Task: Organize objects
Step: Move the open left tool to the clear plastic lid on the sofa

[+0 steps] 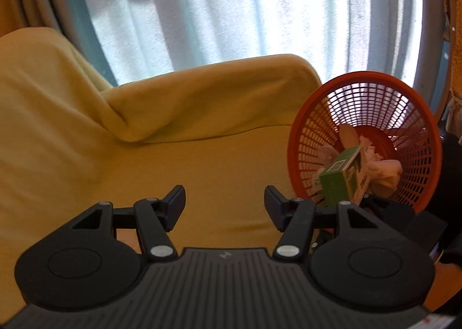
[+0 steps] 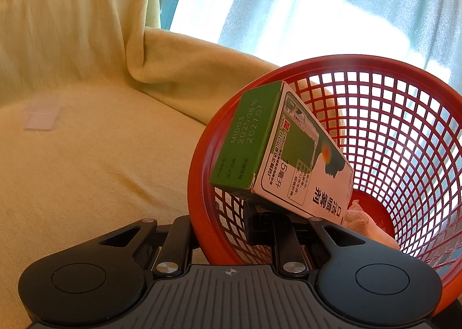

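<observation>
A red plastic basket [image 1: 410, 103] is tipped on its side over the yellow sofa; it also shows in the right wrist view [image 2: 404, 126]. My right gripper [image 2: 228, 228] is shut on its near rim and holds it. Inside lie a green-and-white box [image 2: 277, 150], also seen in the left wrist view [image 1: 343, 178], and a crumpled pinkish cloth [image 2: 363, 222]. My left gripper [image 1: 225, 204] is open and empty above the seat, left of the basket. A small clear plastic piece [image 2: 43, 115] lies on the seat at the left.
The yellow-covered sofa [image 1: 173, 161] has a backrest and armrest behind the seat. A sheer curtain over a bright window [image 1: 245, 5] hangs behind. A wooden chair with an orange cloth [image 1: 453, 40] stands at the far right.
</observation>
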A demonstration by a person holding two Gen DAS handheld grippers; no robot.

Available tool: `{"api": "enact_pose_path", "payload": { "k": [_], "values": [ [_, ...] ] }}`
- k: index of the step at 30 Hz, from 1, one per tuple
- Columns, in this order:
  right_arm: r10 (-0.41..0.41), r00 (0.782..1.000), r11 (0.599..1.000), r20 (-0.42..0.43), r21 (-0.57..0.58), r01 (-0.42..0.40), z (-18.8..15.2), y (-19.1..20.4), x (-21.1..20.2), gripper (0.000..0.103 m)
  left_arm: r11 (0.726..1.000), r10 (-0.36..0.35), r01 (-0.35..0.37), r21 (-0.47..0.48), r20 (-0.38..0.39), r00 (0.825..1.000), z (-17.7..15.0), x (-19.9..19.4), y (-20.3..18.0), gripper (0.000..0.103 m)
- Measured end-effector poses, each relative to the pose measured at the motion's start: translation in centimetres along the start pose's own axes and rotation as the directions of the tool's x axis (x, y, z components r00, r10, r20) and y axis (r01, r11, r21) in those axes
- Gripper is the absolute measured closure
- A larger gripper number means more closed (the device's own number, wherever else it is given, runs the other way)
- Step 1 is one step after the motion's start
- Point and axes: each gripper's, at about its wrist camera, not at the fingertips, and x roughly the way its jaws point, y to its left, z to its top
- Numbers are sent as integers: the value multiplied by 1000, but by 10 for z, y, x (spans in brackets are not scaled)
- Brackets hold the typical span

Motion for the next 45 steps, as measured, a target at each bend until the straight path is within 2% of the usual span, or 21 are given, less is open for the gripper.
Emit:
{"api": "enact_pose_path", "payload": {
  "k": [4,8,13,17,28,34,45],
  "values": [
    [0,1000,1000,0,0,0,0,0,0,89,986,121,-124,-107,-37,992,-29,-5,34,45],
    [-1,1000,1000,-1,-2,1,-1,0,-1,89,944,222,-242,-222,-114,968,-63,-2,68,45],
    [-2,1000,1000,-1,-4,2,-2,1,-2,89,894,266,-313,-321,-182,947,-94,12,94,40],
    [-4,1000,1000,-1,-3,4,-3,1,-3,89,871,268,-328,-367,-204,941,-104,29,104,39],
    [-11,1000,1000,-3,-7,11,-5,1,-2,89,883,250,-311,-352,-209,945,-99,53,97,36],
    [-10,1000,1000,-2,-6,10,-5,1,-2,89,875,255,-319,-363,-215,943,-99,59,101,36],
    [-11,1000,1000,-4,-8,11,-4,1,1,89,855,283,-361,-374,-246,927,-101,83,109,36]
  ]
}}
